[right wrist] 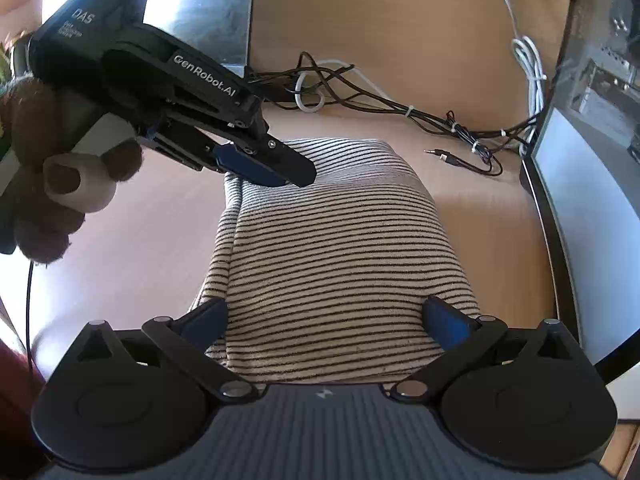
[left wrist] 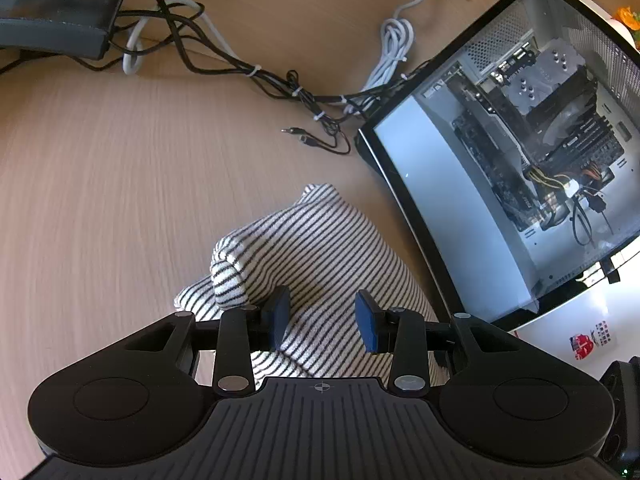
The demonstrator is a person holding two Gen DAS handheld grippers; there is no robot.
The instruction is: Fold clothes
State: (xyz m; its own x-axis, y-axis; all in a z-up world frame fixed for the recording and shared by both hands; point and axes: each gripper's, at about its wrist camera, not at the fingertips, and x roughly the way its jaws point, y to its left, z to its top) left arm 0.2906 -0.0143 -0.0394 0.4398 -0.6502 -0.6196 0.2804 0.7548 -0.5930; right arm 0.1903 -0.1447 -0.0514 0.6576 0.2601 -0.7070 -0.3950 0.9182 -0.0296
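A cream garment with thin black stripes lies folded in a thick rectangle on the wooden table. My right gripper is open wide, one blue pad on either side of the garment's near edge. In the same view my left gripper, held by a person's hand, hovers over the garment's far left corner. The left wrist view shows the left gripper open above the striped garment, its blue pads apart with nothing pinched. A rolled edge of cloth bulges just left of them.
A computer case with a glass side panel stands just right of the garment. Bundled black and white cables and loose plugs lie behind it. A dark monitor base sits at the far left. Bare table stretches left of the garment.
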